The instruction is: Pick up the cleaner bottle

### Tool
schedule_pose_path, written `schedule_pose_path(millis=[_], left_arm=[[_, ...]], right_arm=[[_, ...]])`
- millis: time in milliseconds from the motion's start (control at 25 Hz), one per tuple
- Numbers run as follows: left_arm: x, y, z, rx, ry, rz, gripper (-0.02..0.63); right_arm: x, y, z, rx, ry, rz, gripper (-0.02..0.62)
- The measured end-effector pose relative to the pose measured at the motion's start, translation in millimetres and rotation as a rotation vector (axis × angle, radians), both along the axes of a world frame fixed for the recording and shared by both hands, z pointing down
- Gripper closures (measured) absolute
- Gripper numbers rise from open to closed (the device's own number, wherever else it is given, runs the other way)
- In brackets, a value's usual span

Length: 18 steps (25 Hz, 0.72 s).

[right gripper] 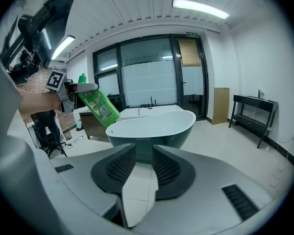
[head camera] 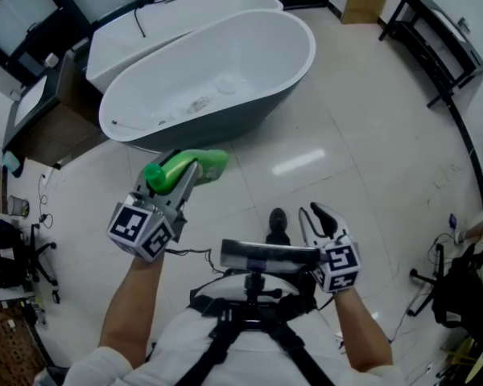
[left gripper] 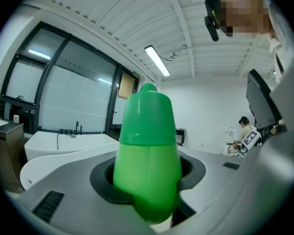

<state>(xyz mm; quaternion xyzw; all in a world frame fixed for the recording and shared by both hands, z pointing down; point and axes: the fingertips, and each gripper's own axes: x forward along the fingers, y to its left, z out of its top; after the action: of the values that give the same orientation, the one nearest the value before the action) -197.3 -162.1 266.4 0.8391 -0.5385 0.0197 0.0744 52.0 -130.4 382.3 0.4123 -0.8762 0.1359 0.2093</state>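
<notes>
The cleaner bottle (head camera: 195, 166) is bright green with a darker green cap and is held off the floor, lying roughly level in front of the bathtub. My left gripper (head camera: 183, 177) is shut on it, and its jaws clasp the bottle's body. In the left gripper view the bottle (left gripper: 147, 151) fills the middle, cap end up. In the right gripper view the same bottle (right gripper: 99, 106) hangs at the left. My right gripper (head camera: 319, 217) is lower right of the bottle and well apart from it. Its jaws (right gripper: 143, 168) stand open, and only floor shows in the gap.
A white oval bathtub with a dark outer shell (head camera: 217, 79) stands ahead, with a rectangular tub (head camera: 177, 22) behind it. A wooden cabinet (head camera: 56, 111) is at the left and a black rack (head camera: 435, 47) at the right wall. Chairs and cables (head camera: 16, 256) crowd the left edge.
</notes>
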Motion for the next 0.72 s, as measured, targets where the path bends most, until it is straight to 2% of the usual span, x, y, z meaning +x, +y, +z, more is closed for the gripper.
schedule_pose_path(millis=[720], left_arm=[[-11.2, 73.8, 26.4, -0.035, 0.018, 0.015, 0.430]], right_arm=[[-29.6, 34.1, -14.0, 0.039, 0.034, -0.058, 0.480]])
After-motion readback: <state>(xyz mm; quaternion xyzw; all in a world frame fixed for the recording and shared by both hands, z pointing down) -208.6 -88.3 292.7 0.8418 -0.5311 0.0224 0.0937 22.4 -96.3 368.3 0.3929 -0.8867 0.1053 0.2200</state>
